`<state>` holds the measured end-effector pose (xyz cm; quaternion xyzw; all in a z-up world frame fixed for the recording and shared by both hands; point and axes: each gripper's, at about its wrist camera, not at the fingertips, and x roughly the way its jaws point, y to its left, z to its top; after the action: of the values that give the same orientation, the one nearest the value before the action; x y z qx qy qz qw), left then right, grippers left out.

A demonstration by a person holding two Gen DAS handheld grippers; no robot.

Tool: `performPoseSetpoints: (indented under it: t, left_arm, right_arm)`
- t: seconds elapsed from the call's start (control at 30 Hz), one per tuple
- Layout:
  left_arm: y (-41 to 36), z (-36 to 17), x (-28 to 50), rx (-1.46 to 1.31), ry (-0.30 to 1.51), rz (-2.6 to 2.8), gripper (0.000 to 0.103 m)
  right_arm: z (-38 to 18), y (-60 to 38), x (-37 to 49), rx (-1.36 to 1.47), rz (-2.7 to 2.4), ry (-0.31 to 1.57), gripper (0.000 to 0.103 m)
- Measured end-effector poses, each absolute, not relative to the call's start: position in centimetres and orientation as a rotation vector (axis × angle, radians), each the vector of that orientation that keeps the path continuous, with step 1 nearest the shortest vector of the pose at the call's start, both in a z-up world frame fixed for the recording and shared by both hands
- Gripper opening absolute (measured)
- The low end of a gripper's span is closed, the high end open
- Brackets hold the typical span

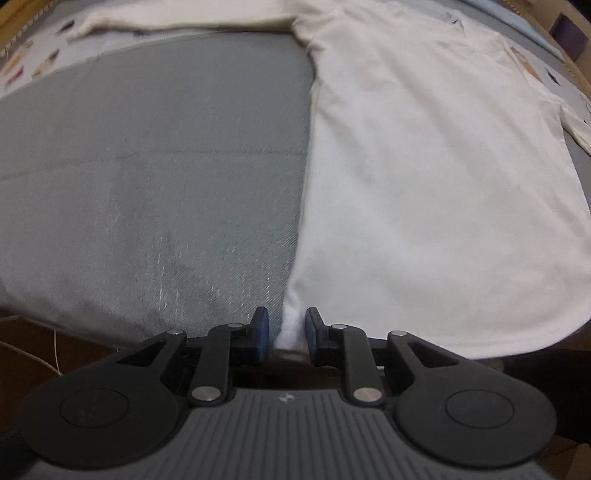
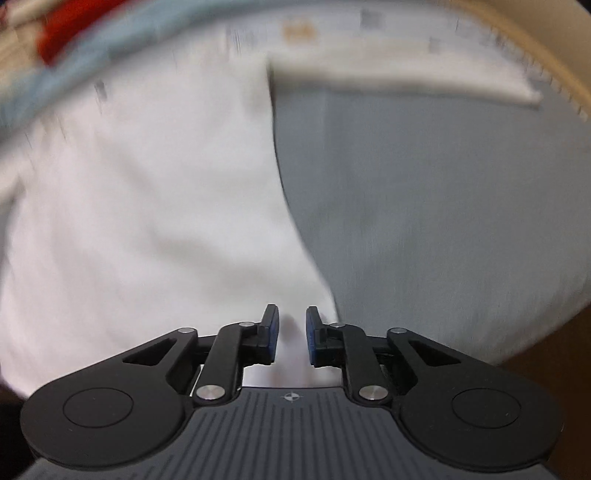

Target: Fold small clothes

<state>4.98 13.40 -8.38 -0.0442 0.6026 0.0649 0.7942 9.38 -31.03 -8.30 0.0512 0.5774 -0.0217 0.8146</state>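
Observation:
A white long-sleeved shirt (image 1: 424, 177) lies spread flat on a grey cloth surface (image 1: 155, 177), one sleeve (image 1: 177, 18) stretched out to the far left. My left gripper (image 1: 286, 328) is at the shirt's near left hem corner, with a bunch of white fabric between its blue pads. In the blurred right wrist view the shirt (image 2: 147, 206) fills the left side, its other sleeve (image 2: 399, 77) reaching right. My right gripper (image 2: 292, 332) sits over the near right hem corner, jaws a little apart with white fabric between them.
The grey surface (image 2: 443, 206) lies right of the shirt. A patterned white sheet (image 1: 37, 62) lies beyond the grey cloth, with a wooden rim (image 1: 14, 22) at the far edge. A red item (image 2: 74, 26) and light blue cloth (image 2: 55, 77) lie at the far left.

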Motion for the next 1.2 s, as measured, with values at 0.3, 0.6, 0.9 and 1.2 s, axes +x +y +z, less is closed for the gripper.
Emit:
performPoseSetpoints:
  t: [0.3,0.6,0.9,1.2]
  left_arm:
    - [13.2,-7.1,5.5,-0.091,1.247,0.098,0.036]
    - [12.4,-2.1,5.1,-0.108,0.973,0.080,0.058]
    - [10.1,-0.2,5.6,0.043,0.746,0.090,0.074]
    - [18.9,0.9,14.7,-0.176,0.855,0.115,0.066]
  right_arm:
    - [-6.9,-30.1,9.8,0.100,-0.059,1.143,0.017]
    - [4.0,-30.2,10.4,0.135,0.106,0.673,0.022]
    - [3.8,-30.0,11.9,0.327,0.027,0.559,0.028]
    - [3.3,-29.5,11.7,0.346,0.046,0.564,0.028]
